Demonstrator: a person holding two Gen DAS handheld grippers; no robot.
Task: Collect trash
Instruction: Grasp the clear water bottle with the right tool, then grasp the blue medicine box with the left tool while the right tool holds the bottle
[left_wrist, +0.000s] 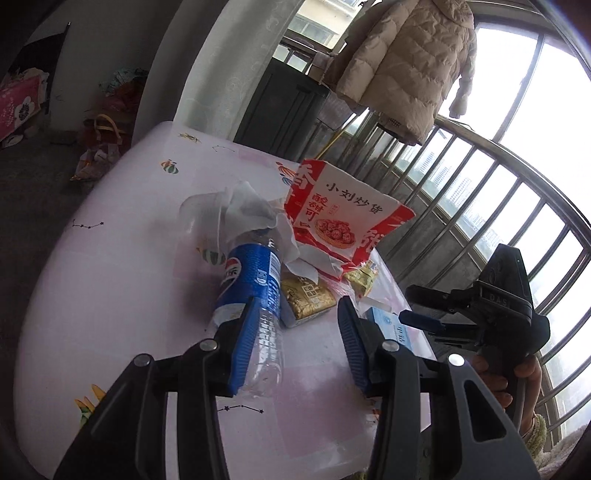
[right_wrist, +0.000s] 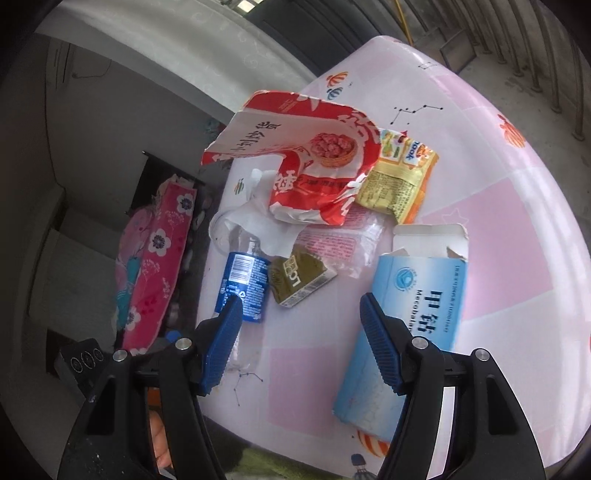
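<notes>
Plastic, paper and foil litter lies in one loose heap on the pink-patterned surface (right_wrist: 498, 229). My left jaws (left_wrist: 295, 332) stand spread and empty above the near end of the heap; the clear bottle with the blue label (left_wrist: 251, 291) lies just under the left pad, though whether the pad touches it I cannot tell. My right jaws (right_wrist: 301, 343) are spread too, with nothing between the pads, hanging over bare surface between the bottle (right_wrist: 243, 284) on the left and the light-blue carton (right_wrist: 406, 317) on the right.

Task items, near to far — bottle, small gold packet (left_wrist: 306, 299), crumpled white tissue (left_wrist: 243, 210), torn red-and-white bag (left_wrist: 340, 218), yellow wrapper (right_wrist: 399, 181) on the far right.

Likely faults from here:
- The bottle is round, empty and light; a pinch off its middle would probably roll it toward the left edge of the surface, which is close by.
- The tissue drapes over the bottle's neck and under the red bag, so lifting any one of them may drag the others and scatter the heap.
- The carton's torn flap is open — a grip on the flap alone could tear it.
- Both jaws work the same small patch, and the right jaws (left_wrist: 421, 321) are near the left ones, so they could collide.
</notes>
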